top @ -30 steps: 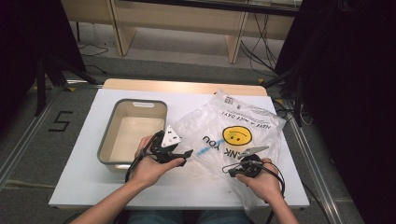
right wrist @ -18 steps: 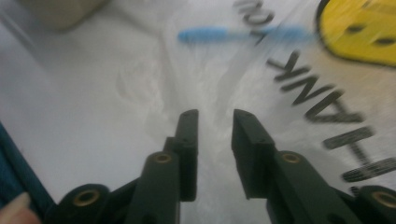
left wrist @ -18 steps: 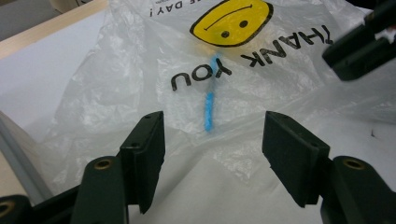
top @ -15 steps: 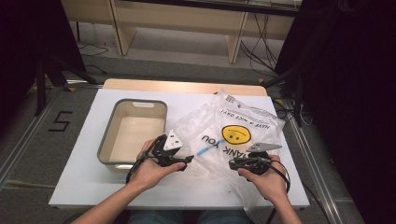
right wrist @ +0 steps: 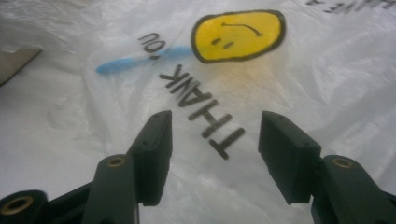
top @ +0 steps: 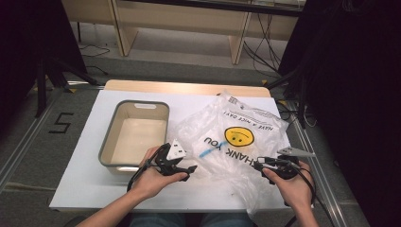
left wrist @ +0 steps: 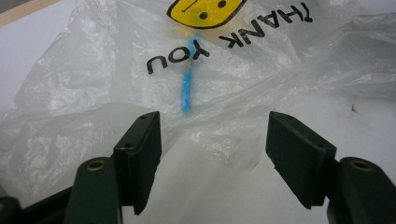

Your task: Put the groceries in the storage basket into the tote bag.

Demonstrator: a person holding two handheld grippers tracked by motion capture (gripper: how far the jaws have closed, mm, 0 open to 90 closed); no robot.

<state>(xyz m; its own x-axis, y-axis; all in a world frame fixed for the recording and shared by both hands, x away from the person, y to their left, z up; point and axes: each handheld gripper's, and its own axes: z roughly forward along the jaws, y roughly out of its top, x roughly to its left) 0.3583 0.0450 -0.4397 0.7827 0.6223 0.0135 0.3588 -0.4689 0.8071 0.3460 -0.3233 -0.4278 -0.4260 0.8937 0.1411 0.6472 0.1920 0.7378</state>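
**2 grippers spread at the bag's near edge**

The left gripper [left wrist: 212, 154] has its jaws spread over the plastic bag [top: 236, 142], at its near-left edge. The right gripper [right wrist: 215, 156], jaws also apart and empty, hovers over the bag's near-right part. A grey bin [top: 106, 146] sits left of the bag on the white table [top: 85, 189].

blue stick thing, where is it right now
The blue stick lies inside the clear plastic bag, mid-table in the high view, just right of the grey bin, by the printed words.

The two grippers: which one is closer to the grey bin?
The left gripper, held just beside the near right corner of the grey bin. The right gripper is across the plastic bag, at its right edge.
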